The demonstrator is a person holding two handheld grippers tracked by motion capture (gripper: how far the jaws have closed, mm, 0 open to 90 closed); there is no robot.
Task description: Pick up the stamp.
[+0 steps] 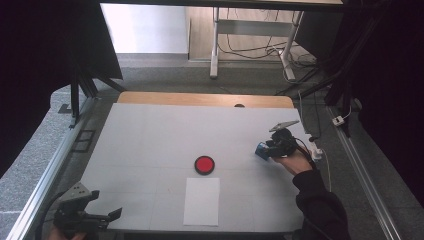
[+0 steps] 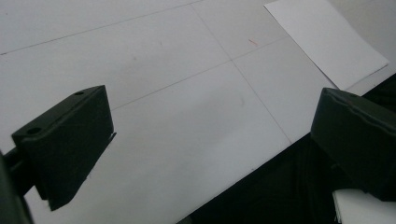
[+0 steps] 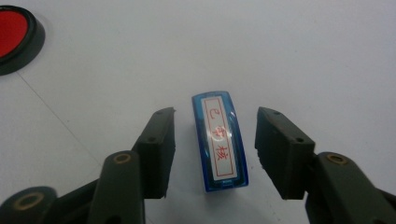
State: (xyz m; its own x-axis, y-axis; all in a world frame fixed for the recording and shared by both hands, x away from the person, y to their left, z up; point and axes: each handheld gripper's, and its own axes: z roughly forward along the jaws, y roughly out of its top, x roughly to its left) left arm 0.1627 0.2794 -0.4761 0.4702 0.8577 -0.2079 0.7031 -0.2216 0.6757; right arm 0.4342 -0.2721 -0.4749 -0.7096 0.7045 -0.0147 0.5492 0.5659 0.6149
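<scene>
Left gripper (image 1: 107, 216): held low at the worktop's near left corner, body tilted, grey three-cornered plate on top, jaws pointing right along the near edge. Jaws stand wide apart, nothing between them.

Right gripper (image 1: 261, 150): at the worktop's right side, carried by the right hand (image 1: 295, 161) on a dark-sleeved forearm rising from the lower right. Jaws point left, angled down, partly closed, pads clear of contact on both sides.

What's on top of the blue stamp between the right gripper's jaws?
The blue stamp carries a white label with red characters in a red frame. It stands on the white table between the right gripper's open jaws; its underside is hidden.
</scene>
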